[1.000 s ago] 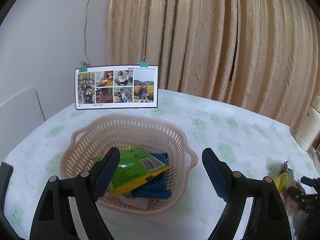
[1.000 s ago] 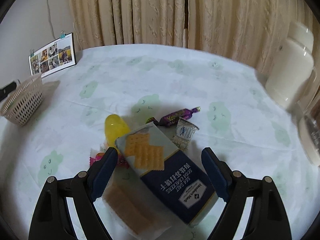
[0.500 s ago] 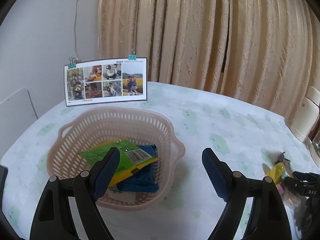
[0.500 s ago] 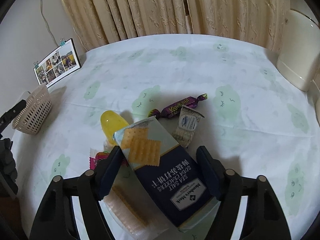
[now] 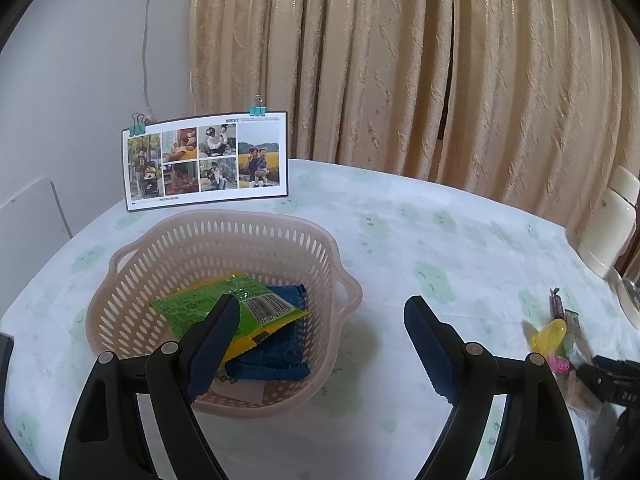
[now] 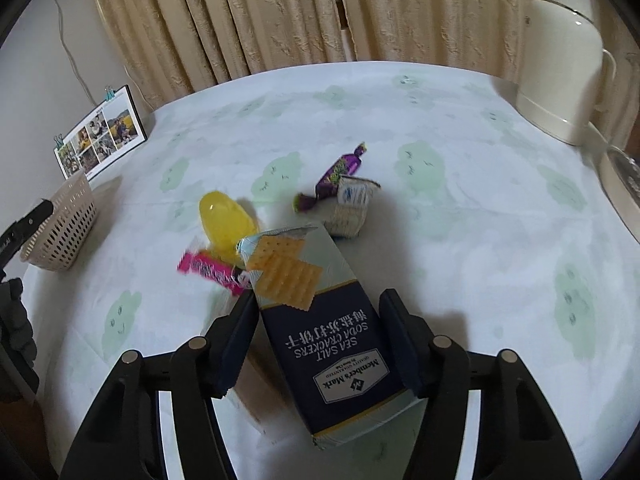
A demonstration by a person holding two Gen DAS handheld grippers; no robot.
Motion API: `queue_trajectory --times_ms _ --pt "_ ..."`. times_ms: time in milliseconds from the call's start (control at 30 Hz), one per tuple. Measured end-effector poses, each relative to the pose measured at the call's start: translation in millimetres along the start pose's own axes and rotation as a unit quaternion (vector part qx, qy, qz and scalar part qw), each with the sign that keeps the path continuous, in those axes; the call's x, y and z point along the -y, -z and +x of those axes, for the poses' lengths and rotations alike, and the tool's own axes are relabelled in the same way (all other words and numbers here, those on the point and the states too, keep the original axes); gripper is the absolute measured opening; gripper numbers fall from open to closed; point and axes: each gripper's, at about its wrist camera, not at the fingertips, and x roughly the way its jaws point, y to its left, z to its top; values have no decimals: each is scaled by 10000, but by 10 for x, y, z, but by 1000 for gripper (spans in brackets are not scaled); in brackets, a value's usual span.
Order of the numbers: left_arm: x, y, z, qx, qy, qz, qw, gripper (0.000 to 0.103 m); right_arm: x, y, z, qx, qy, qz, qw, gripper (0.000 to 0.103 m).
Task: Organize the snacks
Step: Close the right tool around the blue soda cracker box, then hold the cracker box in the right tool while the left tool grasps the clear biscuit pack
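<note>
My right gripper (image 6: 318, 312) is shut on a navy and pale-green sea salt soda cracker pack (image 6: 320, 320), with a finger pressed to each long side. Behind the pack lie a yellow jelly cup (image 6: 226, 220), a pink wrapper (image 6: 208, 268), a purple candy (image 6: 340, 172) and a small white packet (image 6: 352, 208). A clear cracker packet (image 6: 256, 392) shows under it. My left gripper (image 5: 320, 312) is open and empty over the near rim of a beige basket (image 5: 192, 236). The basket holds a green packet (image 5: 200, 304) and a blue packet (image 5: 276, 356).
A photo card (image 5: 206, 160) stands behind the basket by the wall. Cream thermos jugs (image 6: 560, 80) stand at the table's right edge near the curtain. The basket (image 6: 64, 232) sits far left in the right wrist view. The loose snack pile (image 5: 556, 332) lies to the basket's right.
The right fingers have closed in from wide apart onto the cracker pack, and the pile behind it has slipped away in view. The left gripper stayed open and drifted slightly by the basket.
</note>
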Motion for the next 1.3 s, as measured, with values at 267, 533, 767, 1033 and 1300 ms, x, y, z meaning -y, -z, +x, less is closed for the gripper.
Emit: queue_trajectory --times_ms 267,533,767,1033,1300 --pt "105 52 27 -96 146 168 9997 84 -135 -52 108 -108 374 -413 9984 63" --pt "138 86 115 -376 427 150 9983 84 -73 -37 69 7 282 -289 9992 51" --pt "232 131 134 -376 359 363 9980 86 -14 72 -52 100 233 -60 9997 49" --pt "303 158 116 -291 221 530 9979 88 -52 230 -174 128 141 -34 9998 49" --pt "404 192 46 -119 214 724 9971 88 -141 344 -265 124 -316 188 9992 49"
